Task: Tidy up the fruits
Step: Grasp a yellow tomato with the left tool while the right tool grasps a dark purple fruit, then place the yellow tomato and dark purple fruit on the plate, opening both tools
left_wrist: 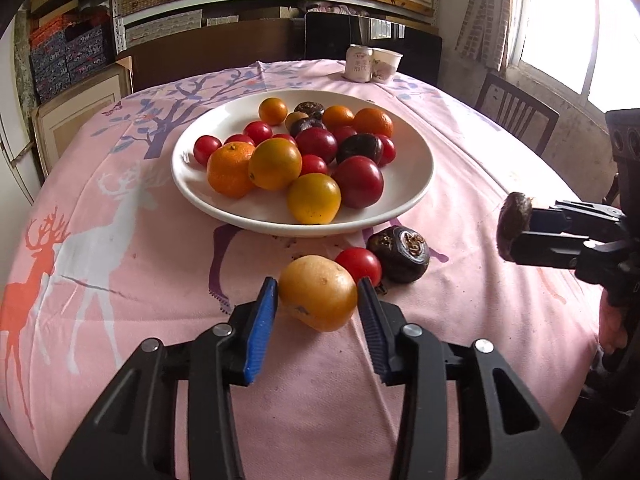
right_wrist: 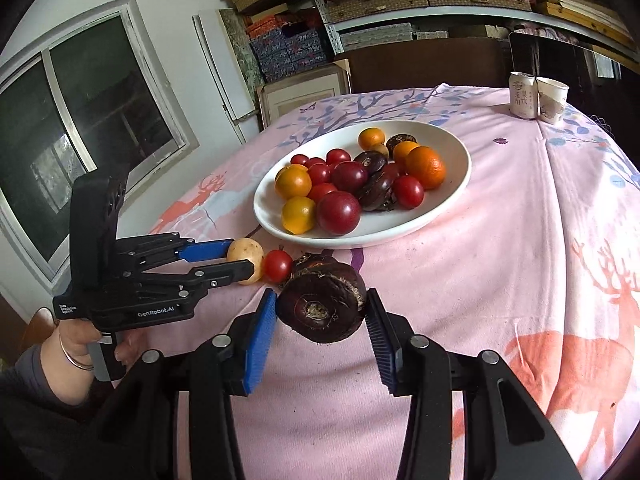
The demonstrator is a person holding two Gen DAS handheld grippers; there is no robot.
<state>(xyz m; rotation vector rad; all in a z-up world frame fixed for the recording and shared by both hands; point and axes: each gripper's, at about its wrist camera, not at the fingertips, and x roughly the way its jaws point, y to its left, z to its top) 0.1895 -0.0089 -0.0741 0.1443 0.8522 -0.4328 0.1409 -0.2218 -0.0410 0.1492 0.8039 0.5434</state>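
Blue-padded fingers (left_wrist: 262, 328) of the left gripper (left_wrist: 316, 304) are closed on a yellow-orange fruit (left_wrist: 318, 292) low in the middle of the left wrist view, both pads against its sides as it sits on the pink deer-print tablecloth (left_wrist: 120, 280). Just behind it, touching, lies a red cherry tomato (left_wrist: 359, 266), and right of that a dark water chestnut (left_wrist: 399, 254) on the cloth. At the right edge of that view the right gripper (left_wrist: 516, 227) shows side-on. In the right wrist view its pads hold a second water chestnut (right_wrist: 322, 306) low in the middle of the frame, lifted clear of the cloth.

Farther back, mid-frame, sits a white bowl (left_wrist: 416, 184) heaped with oranges, red tomatoes and more dark chestnuts; its near rim stands between the loose fruit and the pile. Beyond it, near the table's far edge in the upper middle, stand a can (left_wrist: 359, 63) and a paper cup (left_wrist: 385, 65), side by side. A wooden chair (left_wrist: 516, 112) stands at the upper right under a bright window, with stacked shelves across the top.
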